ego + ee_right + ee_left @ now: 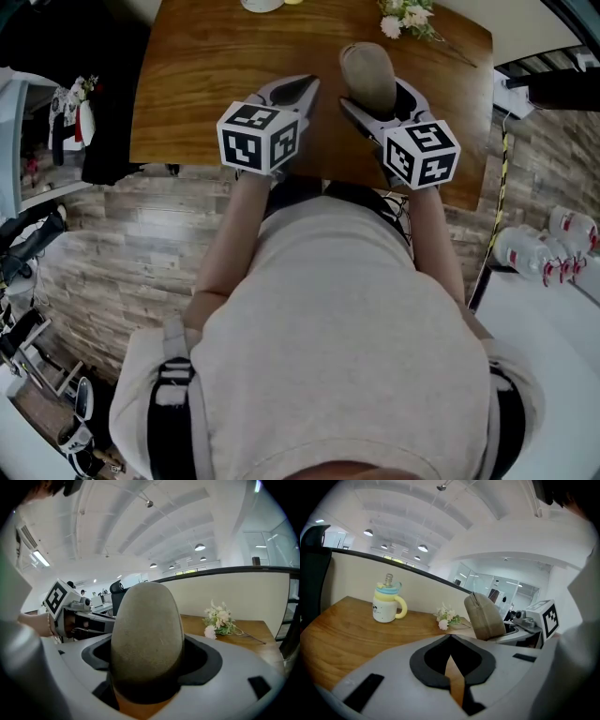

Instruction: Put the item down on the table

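The right tongs (147, 674) are gripping a khaki fabric pouch (147, 634) on both sides, holding it upright with its rounded end pointing away from the person. That seems a sensible way to carry it while lowering it onto the tabletop (202, 66). The pouch (367, 73) is hanging over the near middle of the wood, well apart from the flowers (408, 17) at the far edge. The left tongs (451, 665) are sitting closed with nothing between them, idling just beside the right tongs (380, 101), probably keeping out of the way. The left tongs' body is hiding the pouch's lower end, so I cannot tell whether it is touching the tabletop. A mug (386, 604) is standing far left.
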`<state>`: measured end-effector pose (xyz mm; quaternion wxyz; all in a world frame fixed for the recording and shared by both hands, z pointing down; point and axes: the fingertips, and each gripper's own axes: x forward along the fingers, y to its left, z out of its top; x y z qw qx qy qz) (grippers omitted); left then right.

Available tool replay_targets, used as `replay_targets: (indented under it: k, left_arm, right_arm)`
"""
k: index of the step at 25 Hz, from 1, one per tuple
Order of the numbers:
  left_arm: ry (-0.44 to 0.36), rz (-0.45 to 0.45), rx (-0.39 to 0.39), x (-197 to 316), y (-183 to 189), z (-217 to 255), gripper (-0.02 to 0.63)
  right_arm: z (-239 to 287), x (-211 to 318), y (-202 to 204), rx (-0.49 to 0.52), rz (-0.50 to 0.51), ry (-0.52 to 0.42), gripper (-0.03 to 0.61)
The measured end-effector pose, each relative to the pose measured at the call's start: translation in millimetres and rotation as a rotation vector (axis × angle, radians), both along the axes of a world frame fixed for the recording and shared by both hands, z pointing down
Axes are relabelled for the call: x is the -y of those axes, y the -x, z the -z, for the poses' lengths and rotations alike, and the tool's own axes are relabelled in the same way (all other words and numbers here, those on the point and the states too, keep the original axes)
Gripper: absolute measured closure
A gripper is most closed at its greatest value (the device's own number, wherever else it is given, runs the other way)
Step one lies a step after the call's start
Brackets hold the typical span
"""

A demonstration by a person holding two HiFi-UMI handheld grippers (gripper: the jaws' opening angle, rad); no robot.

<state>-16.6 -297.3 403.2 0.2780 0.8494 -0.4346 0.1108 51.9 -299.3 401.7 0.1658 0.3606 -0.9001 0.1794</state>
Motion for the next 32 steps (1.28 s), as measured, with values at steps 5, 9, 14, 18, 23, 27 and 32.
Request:
replay_targets:
  k: [5,9,14,18,23,27,32]
  left_arm:
    - [-0.018,-0.005,-0.018,8.8,5.0,6.2,0.603]
    - [-0.039,-0.011,-0.022,11.7,8.7,10.0,0.603]
    - [-0.032,0.002,-0.039,6.3,17.1,5.3,0.603]
    - [-0.01,0.022,-0.054,0.0,29.4,-6.3,0.603]
    - [0.035,0.051,-0.06,-8.4,43.3,-26.4,0.603]
    - [0.093,0.073,-0.076,-17.9,52.2,-49.5,0.603]
    - [0.132,0.091,-0.085,-22.5,64.7,-68.9,0.603]
  right_arm:
    - [3.4,2.2,6.9,-0.029,0.023,0.003,0.166]
    - [4.3,6.3,9.1,-0.044,0.022,0.005,0.166]
    - [-1.8,10.1,13.0,-0.079,0.038,0.02,0.166]
    - [-14.4,9.2,21.6,-0.113,0.06,0.044,0.166]
    - [-35.9,5.4,34.5,-0.142,0.084,0.091,0.166]
    - [-57.0,-1.0,42.1,-0.178,0.11,0.133,0.166]
    - [-90.0,5.6,42.5,-0.226,0.102,0.178,0.166]
